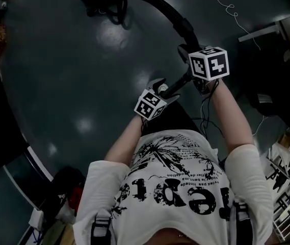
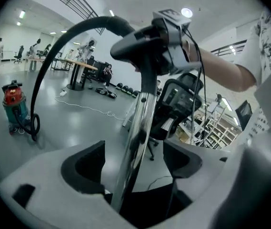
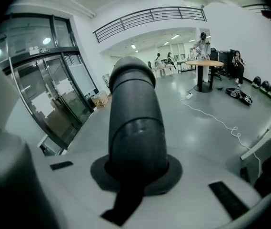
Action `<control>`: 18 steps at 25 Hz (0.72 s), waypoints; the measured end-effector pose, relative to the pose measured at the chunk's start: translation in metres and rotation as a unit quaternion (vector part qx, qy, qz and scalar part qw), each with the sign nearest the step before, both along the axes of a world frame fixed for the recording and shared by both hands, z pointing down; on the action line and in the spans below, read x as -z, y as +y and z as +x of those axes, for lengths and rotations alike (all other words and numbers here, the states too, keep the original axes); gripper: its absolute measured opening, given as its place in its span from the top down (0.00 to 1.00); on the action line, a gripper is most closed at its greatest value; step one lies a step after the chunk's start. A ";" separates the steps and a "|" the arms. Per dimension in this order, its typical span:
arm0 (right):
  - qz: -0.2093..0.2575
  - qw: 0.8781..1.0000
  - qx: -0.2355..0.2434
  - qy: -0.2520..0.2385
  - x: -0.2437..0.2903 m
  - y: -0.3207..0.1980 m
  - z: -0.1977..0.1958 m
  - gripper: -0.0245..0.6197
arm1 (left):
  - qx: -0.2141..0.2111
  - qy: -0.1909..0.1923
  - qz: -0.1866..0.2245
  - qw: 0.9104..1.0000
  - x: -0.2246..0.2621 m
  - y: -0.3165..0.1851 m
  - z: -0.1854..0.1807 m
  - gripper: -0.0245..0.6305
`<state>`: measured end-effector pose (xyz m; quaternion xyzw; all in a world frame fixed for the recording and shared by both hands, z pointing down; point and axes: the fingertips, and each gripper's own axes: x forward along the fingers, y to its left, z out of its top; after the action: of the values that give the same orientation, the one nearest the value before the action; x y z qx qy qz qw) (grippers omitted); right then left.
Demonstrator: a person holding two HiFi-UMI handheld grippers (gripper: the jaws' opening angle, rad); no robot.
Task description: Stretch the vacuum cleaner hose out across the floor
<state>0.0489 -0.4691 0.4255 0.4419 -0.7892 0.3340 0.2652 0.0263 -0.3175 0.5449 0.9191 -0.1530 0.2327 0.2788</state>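
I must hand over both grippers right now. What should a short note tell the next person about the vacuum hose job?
Left gripper: open; the metal tube runs between its jaws, not clamped.
Right gripper: shut on the dark handle at the hose's end.
Things: the red vacuum cleaner stands far off on the floor. The hose rises from it in an arc to the handle, with a loop lying beside the cleaner.
Done: the hose's end is held up, well away from the cleaner.
Left: take out the loop and probably lay the hose flat along the floor.
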 end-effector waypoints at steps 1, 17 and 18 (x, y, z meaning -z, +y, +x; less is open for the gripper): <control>-0.001 1.000 -0.002 -0.009 0.006 0.012 -0.008 0.91 | -0.001 -0.009 0.005 1.000 -0.005 0.017 -0.005 0.40; -0.033 0.988 0.010 -0.150 0.033 0.178 -0.008 0.91 | -0.070 -0.048 0.064 0.994 -0.011 0.196 0.032 0.77; -0.035 0.987 0.012 -0.156 0.032 0.188 -0.005 0.91 | -0.067 -0.048 0.062 0.995 -0.009 0.206 0.035 0.77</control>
<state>0.0436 -0.2813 0.3936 0.3656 -0.8139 0.4231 0.1575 0.0612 -0.1111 0.5534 0.9306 -0.1188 0.2844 0.1975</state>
